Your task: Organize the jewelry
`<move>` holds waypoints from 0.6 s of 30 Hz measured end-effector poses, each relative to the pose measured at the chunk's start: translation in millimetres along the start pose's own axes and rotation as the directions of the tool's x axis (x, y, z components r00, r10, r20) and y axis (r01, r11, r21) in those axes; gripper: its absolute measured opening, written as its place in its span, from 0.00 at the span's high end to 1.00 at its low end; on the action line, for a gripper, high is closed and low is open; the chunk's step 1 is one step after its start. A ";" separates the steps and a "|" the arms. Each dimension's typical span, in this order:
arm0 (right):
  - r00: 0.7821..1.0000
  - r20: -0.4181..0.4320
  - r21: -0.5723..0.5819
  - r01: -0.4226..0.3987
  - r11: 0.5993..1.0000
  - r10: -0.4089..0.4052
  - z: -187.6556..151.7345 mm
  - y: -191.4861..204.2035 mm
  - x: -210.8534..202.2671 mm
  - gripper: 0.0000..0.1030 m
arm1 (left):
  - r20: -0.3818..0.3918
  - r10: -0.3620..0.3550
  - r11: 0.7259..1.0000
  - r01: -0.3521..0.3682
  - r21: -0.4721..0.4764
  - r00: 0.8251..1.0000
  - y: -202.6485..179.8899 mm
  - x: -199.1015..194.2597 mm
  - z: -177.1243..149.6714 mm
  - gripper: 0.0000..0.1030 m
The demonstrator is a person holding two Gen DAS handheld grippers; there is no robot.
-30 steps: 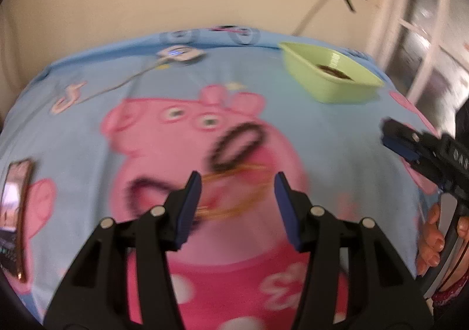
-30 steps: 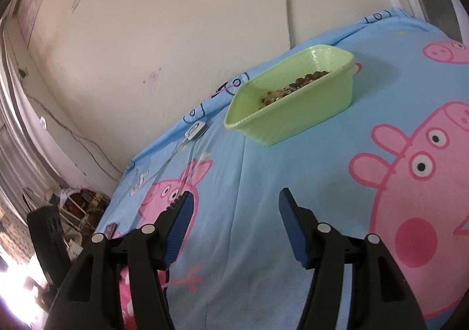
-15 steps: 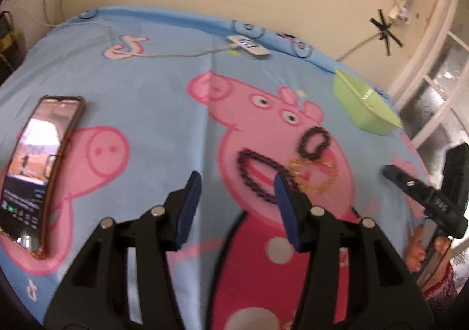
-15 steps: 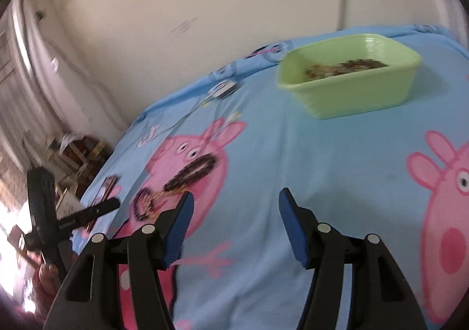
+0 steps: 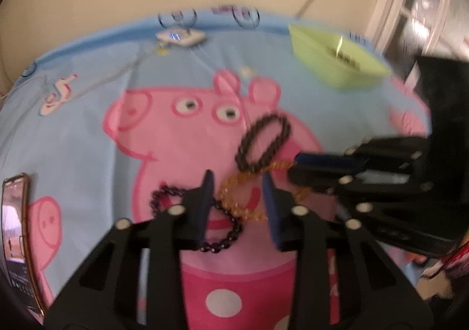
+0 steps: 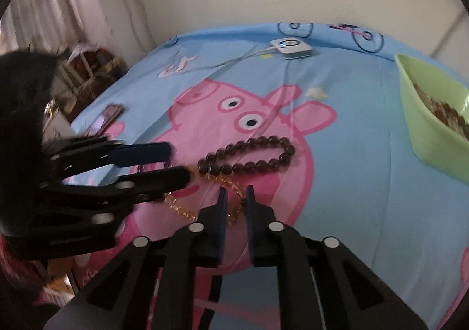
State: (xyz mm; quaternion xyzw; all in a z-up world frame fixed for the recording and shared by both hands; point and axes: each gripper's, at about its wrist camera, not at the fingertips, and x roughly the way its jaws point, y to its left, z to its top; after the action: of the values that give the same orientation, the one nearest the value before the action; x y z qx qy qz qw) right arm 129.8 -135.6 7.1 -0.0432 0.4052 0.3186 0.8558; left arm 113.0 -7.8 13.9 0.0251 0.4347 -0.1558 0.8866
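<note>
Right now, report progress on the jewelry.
Done: green bin holds some beads. In hand: right gripper, fingers nearly closed around the amber strand, grip unclear; left gripper open near it. Left: that strand, brown bracelet and purple bracelet lie on the sheet.
</note>
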 end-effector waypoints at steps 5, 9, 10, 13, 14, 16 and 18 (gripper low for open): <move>0.999 0.033 -0.006 0.009 1.000 -0.009 -16.8 -7.6 -18.0 1.00 | 0.004 0.026 0.998 -0.026 0.061 1.000 -14.5 -3.8 -5.7 0.87; 0.995 0.095 0.060 -0.012 0.998 0.006 -24.7 -25.3 -37.4 1.00 | 0.005 -0.027 0.996 0.026 0.085 1.000 -35.1 -8.4 -8.1 0.93; 0.994 0.111 0.074 -0.023 0.997 0.014 -24.7 -29.2 -42.1 1.00 | 0.008 -0.035 0.995 0.034 0.093 0.999 -41.3 -10.2 -7.4 0.93; 0.986 0.166 0.100 -0.041 0.994 0.024 -23.8 -41.1 -61.4 1.00 | 0.022 -0.090 0.993 0.088 0.081 0.996 -54.6 -17.0 3.4 0.93; 0.983 0.184 0.102 -0.043 0.994 0.023 -21.7 -45.2 -68.7 1.00 | 0.027 -0.103 0.992 0.101 0.079 0.994 -59.3 -17.5 8.7 0.93; 0.975 0.224 0.107 -0.038 0.994 0.013 -16.1 -54.5 -82.5 1.00 | 0.043 -0.141 0.988 0.138 0.068 0.989 -65.0 -20.6 27.7 0.93; 0.963 0.268 0.119 -0.022 0.993 -0.010 -10.2 -67.2 -97.0 1.00 | 0.057 -0.179 0.983 0.176 0.055 0.982 -69.9 -19.4 52.3 0.93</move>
State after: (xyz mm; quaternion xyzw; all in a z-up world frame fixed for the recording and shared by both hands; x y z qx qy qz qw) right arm 116.6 -241.8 57.8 0.0532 0.3045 0.2990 0.9028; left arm 121.0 -78.6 67.8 0.0033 0.4036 -0.2457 0.8813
